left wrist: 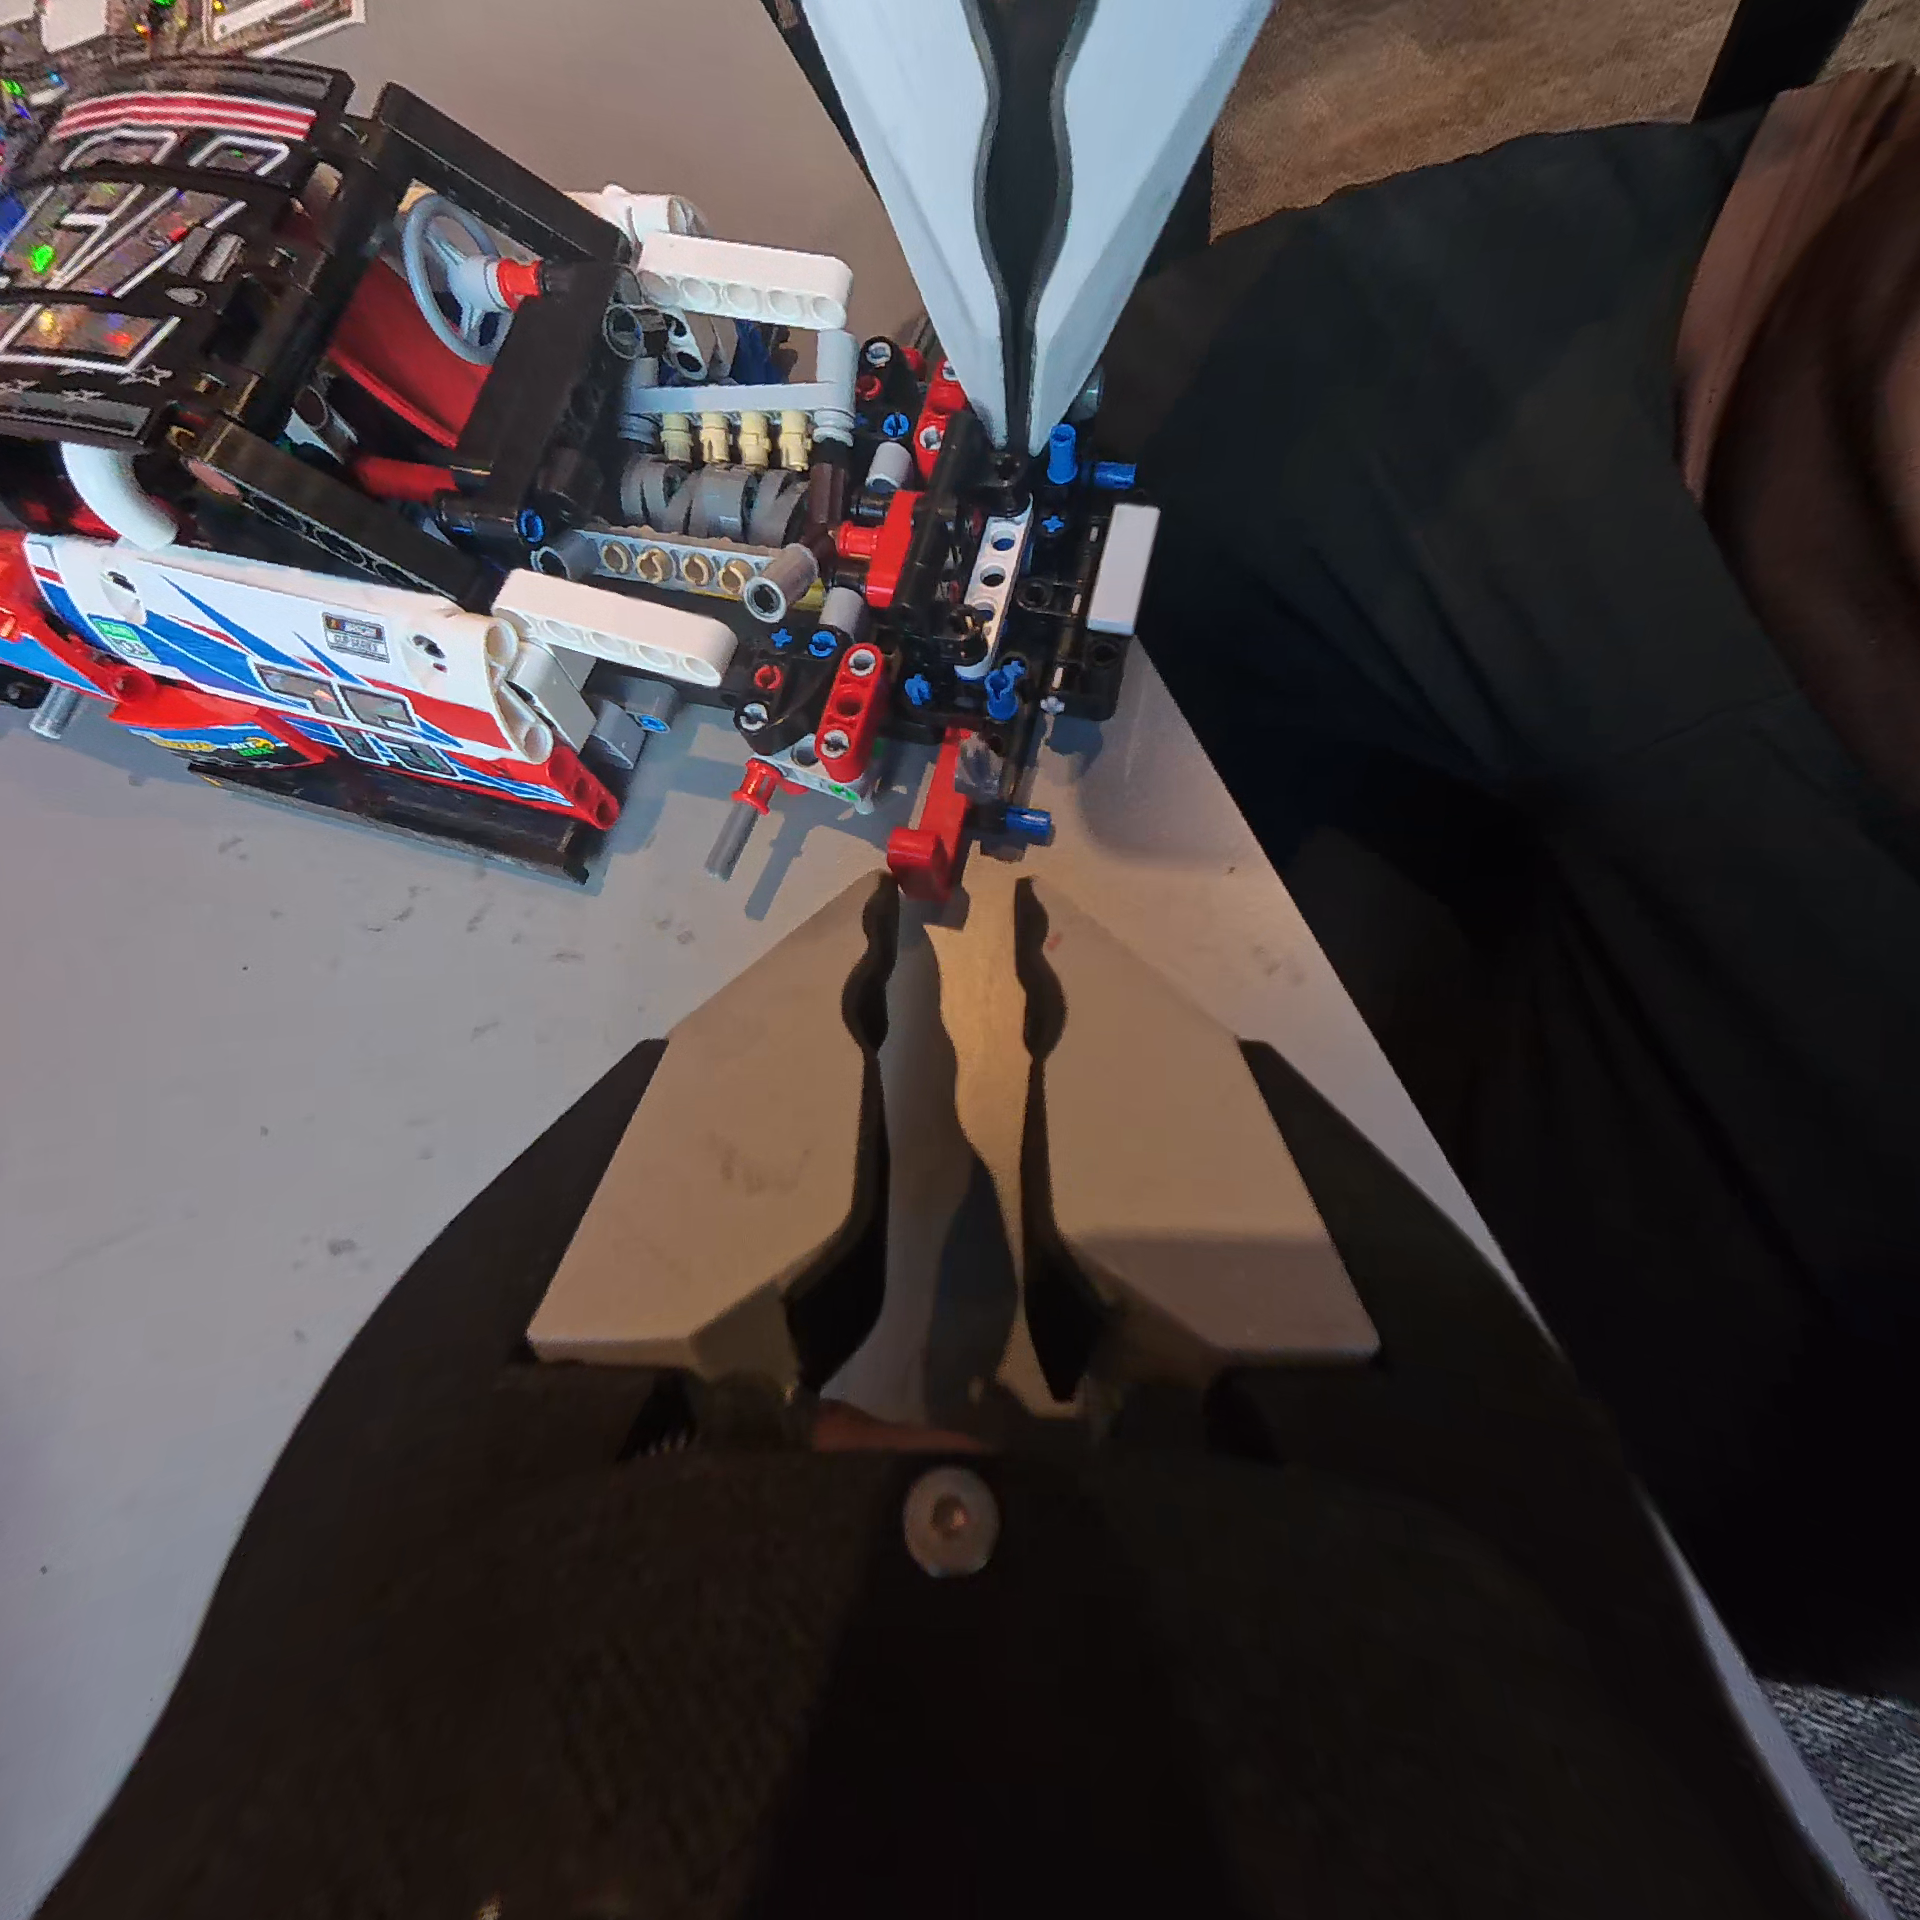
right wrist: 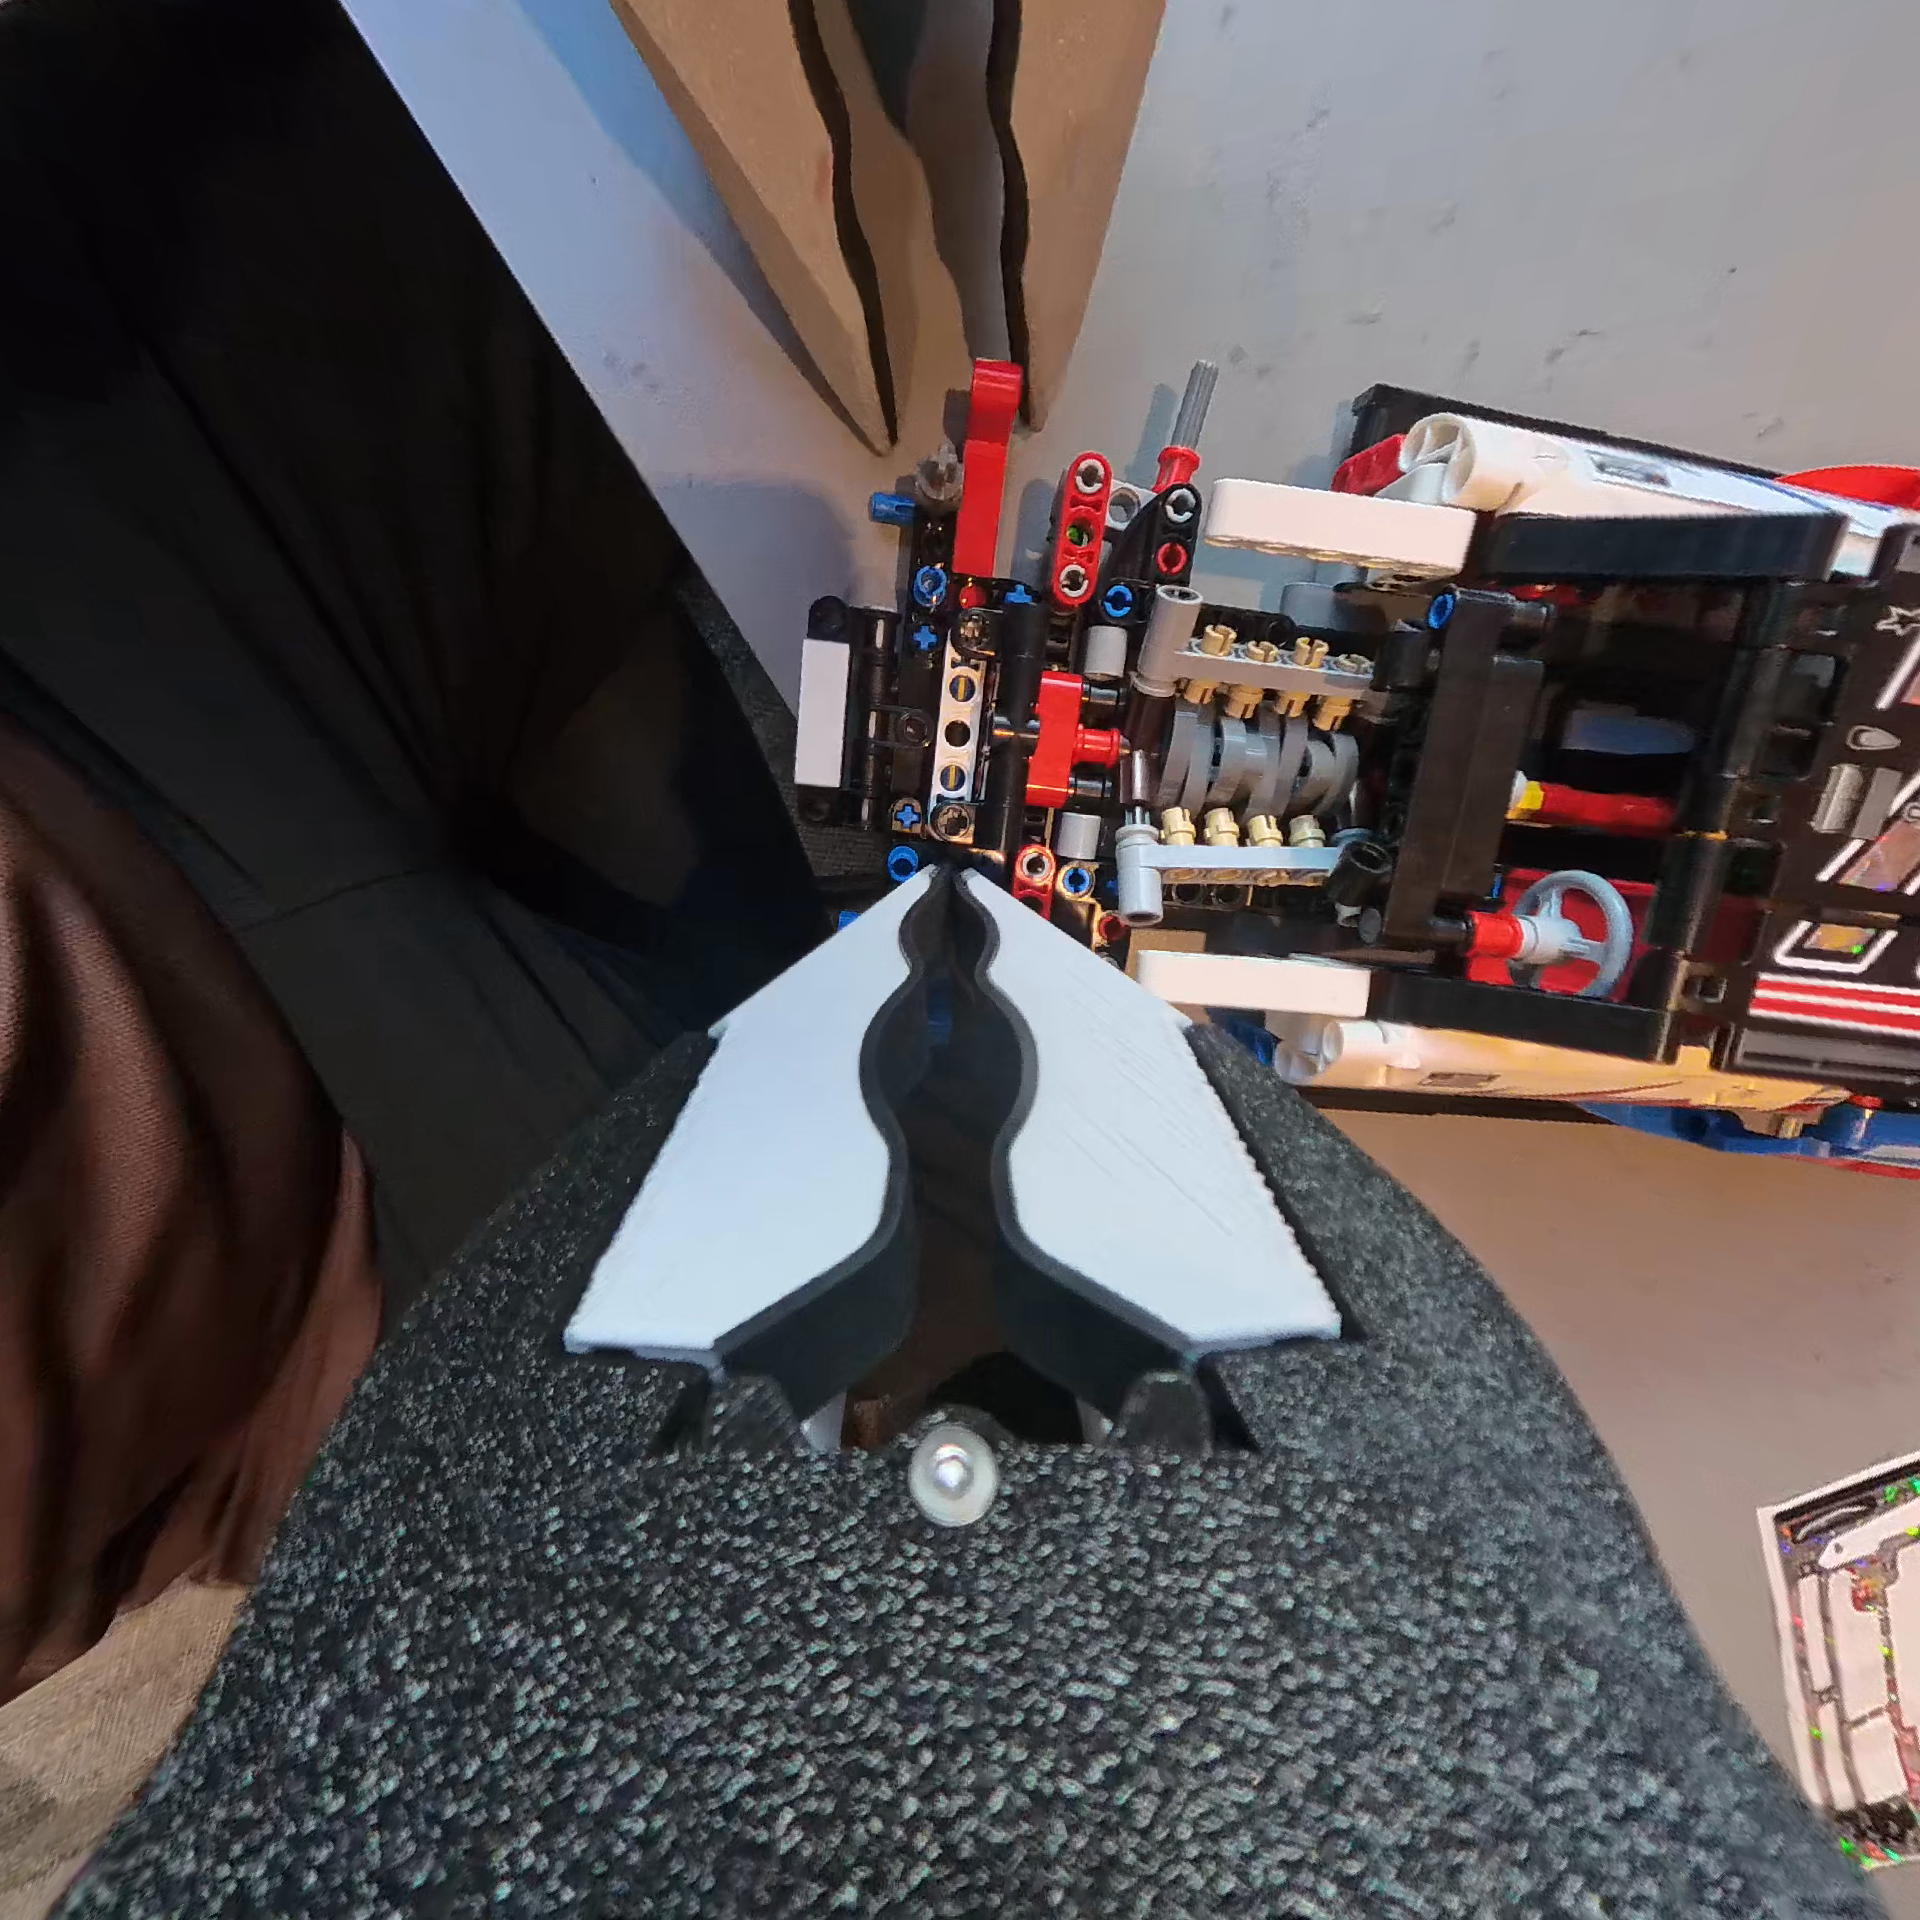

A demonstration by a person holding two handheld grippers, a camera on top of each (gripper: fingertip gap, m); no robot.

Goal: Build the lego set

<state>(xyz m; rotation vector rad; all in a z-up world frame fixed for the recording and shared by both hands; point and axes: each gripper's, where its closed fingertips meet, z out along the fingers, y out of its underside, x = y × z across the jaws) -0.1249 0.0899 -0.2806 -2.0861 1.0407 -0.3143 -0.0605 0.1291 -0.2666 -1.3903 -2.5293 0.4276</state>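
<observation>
Fingers (left wrist: pixel 831 1122) of the left gripper (left wrist: pixel 954 896) stand apart with a narrow gap, and a red lever piece (left wrist: pixel 930 831) of the lego car (left wrist: pixel 499 540) reaches just to their tips; I cannot tell if they touch it. From the left wrist view the car lies on the grey table (left wrist: pixel 260 1143), its long axis going from upper left to the centre, with the open front frame pointing toward the table edge and the person's dark clothing (left wrist: pixel 1507 727) beyond it. The right gripper (left wrist: pixel 1016 447) comes from above, its tips together on the top of the front frame. White side panels carry blue and red stripes and small stickers; the roof has printed decals. From the right wrist view, the right gripper (right wrist: pixel 951 878) has its grey fingers (right wrist: pixel 790 1143) closed at the tips, pressing against the black frame near a blue pin (right wrist: pixel 902 860). Here the car (right wrist: pixel 1351 748) stretches toward the right, with the engine block (right wrist: pixel 1247 758) and grey steering wheel (right wrist: pixel 1569 930) visible. The left gripper (right wrist: pixel 961 426) hangs above the red lever (right wrist: pixel 987 468). A sticker sheet (right wrist: pixel 1849 1662) lies at the lower right.
</observation>
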